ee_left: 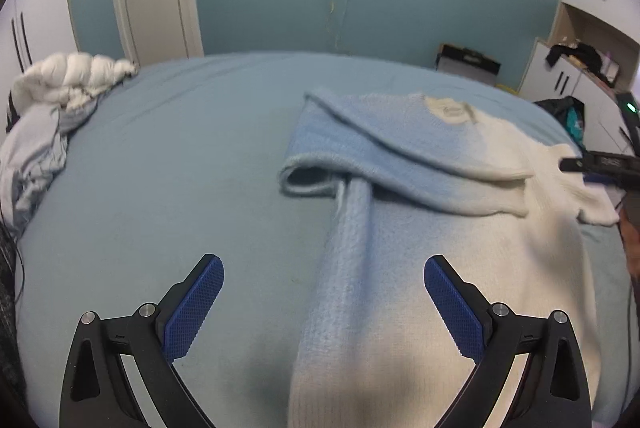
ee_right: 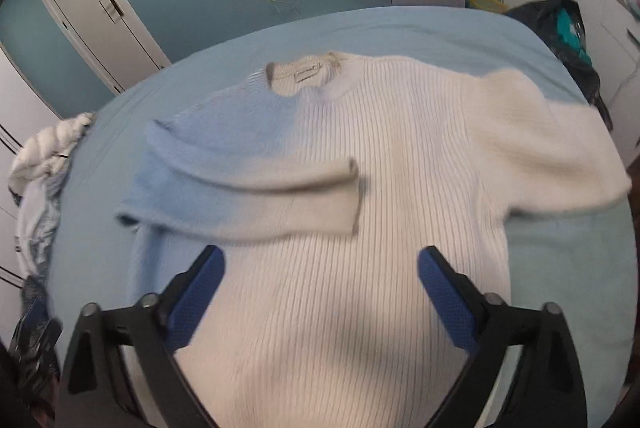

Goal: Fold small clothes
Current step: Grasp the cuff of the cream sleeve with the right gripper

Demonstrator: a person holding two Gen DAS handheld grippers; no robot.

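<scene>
A ribbed knit sweater [ee_right: 380, 188], light blue on its left side and cream on its right, lies flat on the bed. Its left sleeve [ee_right: 248, 196] is folded across the chest. Its right sleeve [ee_right: 560, 156] lies spread outward. In the left wrist view the sweater [ee_left: 420, 228] has its blue folded edge running toward the camera. My left gripper [ee_left: 324, 292] is open and empty above the sweater's left edge. My right gripper [ee_right: 320, 288] is open and empty above the sweater's lower body. The right gripper's tip shows in the left wrist view [ee_left: 600, 164] at the cream sleeve.
The light blue bedsheet [ee_left: 180, 168] covers the bed. A crumpled white and blue pile of bedding [ee_left: 60, 96] lies at the far left. White cabinets [ee_left: 580, 76] and a dark bag [ee_right: 560, 24] stand at the right. A door [ee_right: 100, 8] is behind.
</scene>
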